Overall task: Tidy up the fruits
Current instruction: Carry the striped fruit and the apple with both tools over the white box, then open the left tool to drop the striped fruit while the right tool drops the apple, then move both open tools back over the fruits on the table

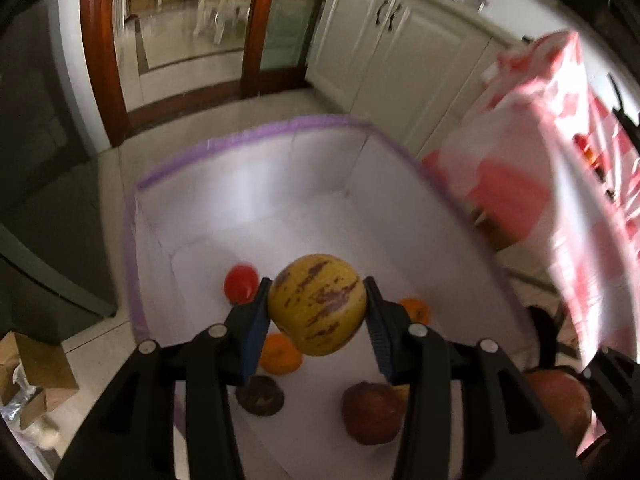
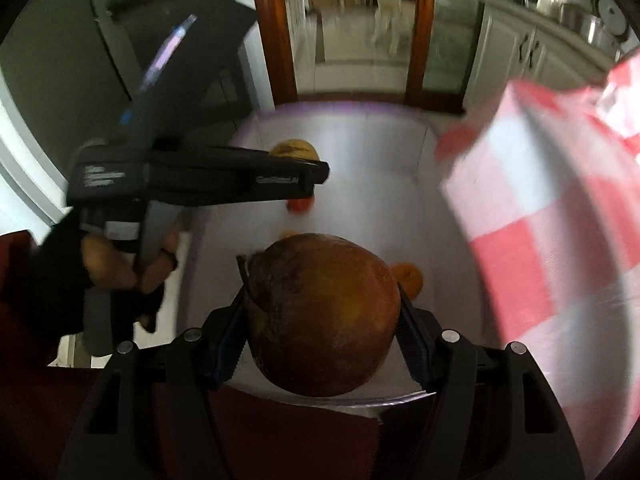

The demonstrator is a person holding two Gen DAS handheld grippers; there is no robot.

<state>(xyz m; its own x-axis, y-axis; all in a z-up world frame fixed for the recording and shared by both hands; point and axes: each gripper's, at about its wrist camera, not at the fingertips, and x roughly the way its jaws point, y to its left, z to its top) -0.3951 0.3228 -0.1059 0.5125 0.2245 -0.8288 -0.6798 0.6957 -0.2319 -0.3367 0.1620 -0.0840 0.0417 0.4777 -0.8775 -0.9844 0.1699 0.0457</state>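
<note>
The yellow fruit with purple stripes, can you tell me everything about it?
The yellow fruit is round and smooth, with purple-brown streaks and speckles. The left gripper holds it, one of the fingers pressing on each side. It hangs above the white bin, over the fruits lying on its floor, touching nothing else.

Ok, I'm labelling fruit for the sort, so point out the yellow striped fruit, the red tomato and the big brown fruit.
yellow striped fruit [image 1: 317, 304], left wrist view, front face.
red tomato [image 1: 240, 283], left wrist view, middle.
big brown fruit [image 2: 324, 312], right wrist view, top surface.
</note>
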